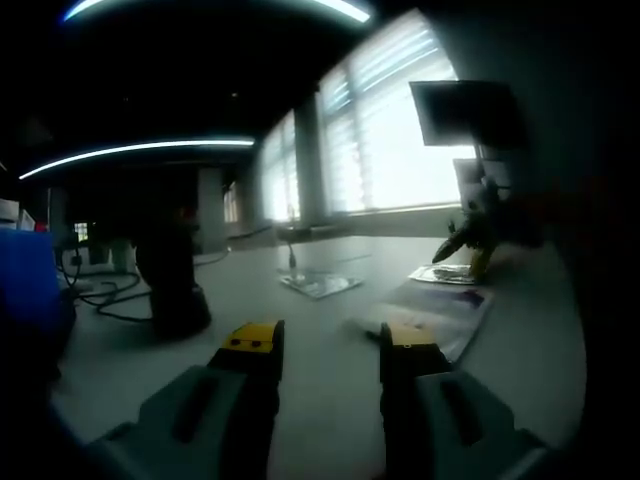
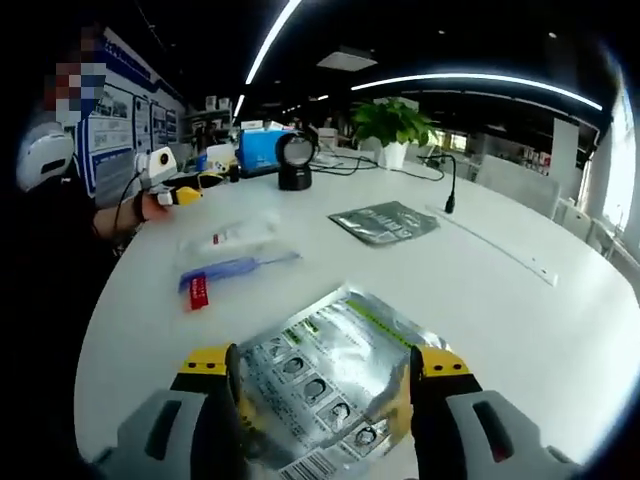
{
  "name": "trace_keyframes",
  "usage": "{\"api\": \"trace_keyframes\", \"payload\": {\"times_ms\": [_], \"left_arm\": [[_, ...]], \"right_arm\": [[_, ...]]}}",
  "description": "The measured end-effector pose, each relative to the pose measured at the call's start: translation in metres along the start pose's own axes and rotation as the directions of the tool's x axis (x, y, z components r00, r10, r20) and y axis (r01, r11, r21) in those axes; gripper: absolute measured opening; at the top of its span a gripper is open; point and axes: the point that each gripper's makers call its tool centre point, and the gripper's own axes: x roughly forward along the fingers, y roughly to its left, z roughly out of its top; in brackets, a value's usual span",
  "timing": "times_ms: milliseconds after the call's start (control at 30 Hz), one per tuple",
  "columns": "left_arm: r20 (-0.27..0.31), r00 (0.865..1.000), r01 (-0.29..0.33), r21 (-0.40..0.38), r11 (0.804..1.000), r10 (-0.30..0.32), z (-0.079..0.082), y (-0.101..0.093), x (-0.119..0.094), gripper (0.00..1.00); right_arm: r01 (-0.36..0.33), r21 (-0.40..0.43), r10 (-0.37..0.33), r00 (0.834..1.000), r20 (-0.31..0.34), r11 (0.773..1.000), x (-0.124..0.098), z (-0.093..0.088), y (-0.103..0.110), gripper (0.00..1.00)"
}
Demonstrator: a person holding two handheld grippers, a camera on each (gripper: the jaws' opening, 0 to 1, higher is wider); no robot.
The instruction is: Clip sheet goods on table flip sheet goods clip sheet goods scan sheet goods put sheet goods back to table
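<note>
In the left gripper view, the left gripper [image 1: 330, 350] hangs low over the white table [image 1: 330, 400] with its jaws spread wide and nothing between them. Ahead lie a flat packet [image 1: 320, 284] and a printed sheet pack [image 1: 440, 310]; the scene is dim and backlit, so their detail is hard to read. A dark scanner [image 1: 172, 275] stands to the left.

In the right gripper view, the right gripper [image 2: 325, 390] has its jaws parted around a silver foil sheet pack [image 2: 330, 375], which lies flat on the table [image 2: 480, 290]; I cannot tell whether the pads touch it. Closing on a flat, slick foil edge could let it slide away or crumple. Farther off lie a grey pouch [image 2: 383, 221], a clear bag [image 2: 235, 237] and a blue packet [image 2: 235, 270]. No open containers are visible; the pouches look sealed.
</note>
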Motion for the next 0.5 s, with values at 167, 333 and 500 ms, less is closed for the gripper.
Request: {"api": "trace_keyframes", "payload": {"times_ms": [167, 333, 500], "left_arm": [[-0.001, 1.000, -0.001, 0.001, 1.000, 0.001, 0.0000, 0.0000, -0.0002, 0.31], [0.000, 1.000, -0.002, 0.000, 1.000, 0.002, 0.0004, 0.0002, -0.0005, 0.31], [0.004, 1.000, -0.001, 0.000, 1.000, 0.001, 0.0013, -0.0003, -0.0010, 0.31]], "right_arm": [[0.010, 0.071, -0.011, 1.000, 0.018, 0.997, 0.0003, -0.0024, 0.0003, 0.63], [0.073, 0.111, -0.076, 0.997, 0.024, 0.991, -0.0010, -0.0023, -0.0003, 0.61], [0.151, 0.160, -0.161, 0.986, 0.050, 0.975, -0.0035, -0.0011, 0.0079, 0.61]]}}
